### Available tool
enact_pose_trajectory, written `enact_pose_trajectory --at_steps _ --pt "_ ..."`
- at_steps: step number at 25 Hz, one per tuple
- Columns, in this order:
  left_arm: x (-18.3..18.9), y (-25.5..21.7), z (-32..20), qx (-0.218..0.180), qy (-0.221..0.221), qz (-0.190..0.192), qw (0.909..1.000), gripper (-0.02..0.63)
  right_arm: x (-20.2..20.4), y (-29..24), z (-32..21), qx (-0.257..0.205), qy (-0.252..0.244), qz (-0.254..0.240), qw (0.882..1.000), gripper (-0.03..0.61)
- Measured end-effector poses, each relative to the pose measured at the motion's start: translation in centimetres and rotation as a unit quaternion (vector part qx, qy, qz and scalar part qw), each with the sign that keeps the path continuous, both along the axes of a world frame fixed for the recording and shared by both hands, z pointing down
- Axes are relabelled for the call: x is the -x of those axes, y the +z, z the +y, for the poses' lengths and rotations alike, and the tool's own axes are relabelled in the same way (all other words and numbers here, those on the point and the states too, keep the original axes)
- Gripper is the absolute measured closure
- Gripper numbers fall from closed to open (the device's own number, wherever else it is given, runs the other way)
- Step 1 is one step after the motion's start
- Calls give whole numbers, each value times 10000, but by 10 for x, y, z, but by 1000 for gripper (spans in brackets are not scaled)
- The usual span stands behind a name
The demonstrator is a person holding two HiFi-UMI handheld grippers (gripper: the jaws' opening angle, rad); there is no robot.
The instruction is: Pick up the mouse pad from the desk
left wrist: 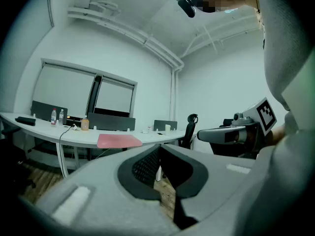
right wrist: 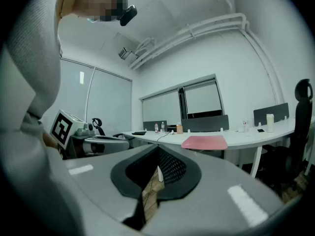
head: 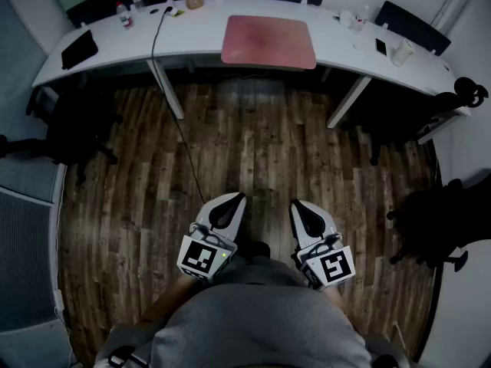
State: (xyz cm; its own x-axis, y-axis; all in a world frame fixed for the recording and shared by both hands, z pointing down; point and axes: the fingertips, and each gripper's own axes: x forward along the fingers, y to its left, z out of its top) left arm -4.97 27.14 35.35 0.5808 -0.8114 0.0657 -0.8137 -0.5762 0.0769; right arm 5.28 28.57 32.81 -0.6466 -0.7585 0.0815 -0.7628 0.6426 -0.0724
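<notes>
The mouse pad (head: 268, 42), a pink rectangle, lies flat on the curved white bench (head: 199, 33) at 12 o'clock, well apart from both grippers, with bare wood floor (head: 253, 152) between. The left gripper (head: 233, 199) and right gripper (head: 296, 205) are held close to the person's body. Each has its jaws closed on nothing.

The pad looks thin, light and floppy. It will probably sag when lifted and cling to the benchtop, so a pinch from above would get little purchase. Its 6 o'clock edge sits at the bench's front lip; whether it overhangs I cannot tell. That edge, or a near corner, seems the best place to slip one jaw under and pinch.
</notes>
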Motion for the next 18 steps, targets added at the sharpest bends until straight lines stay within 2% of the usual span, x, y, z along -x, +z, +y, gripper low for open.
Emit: enact_pose_trajectory --at_steps 5,12,18 --pt "3 5 -1 106 8 57 9999 615 1 -1 -2 18 49 -24 10000 580" --pt "6 5 -2 51 22 -17 10000 615 3 4 -3 14 118 67 9999 580" --pt "9 -1 0 96 150 -10 9998 615 -1 4 -6 -44 521 18 9986 578"
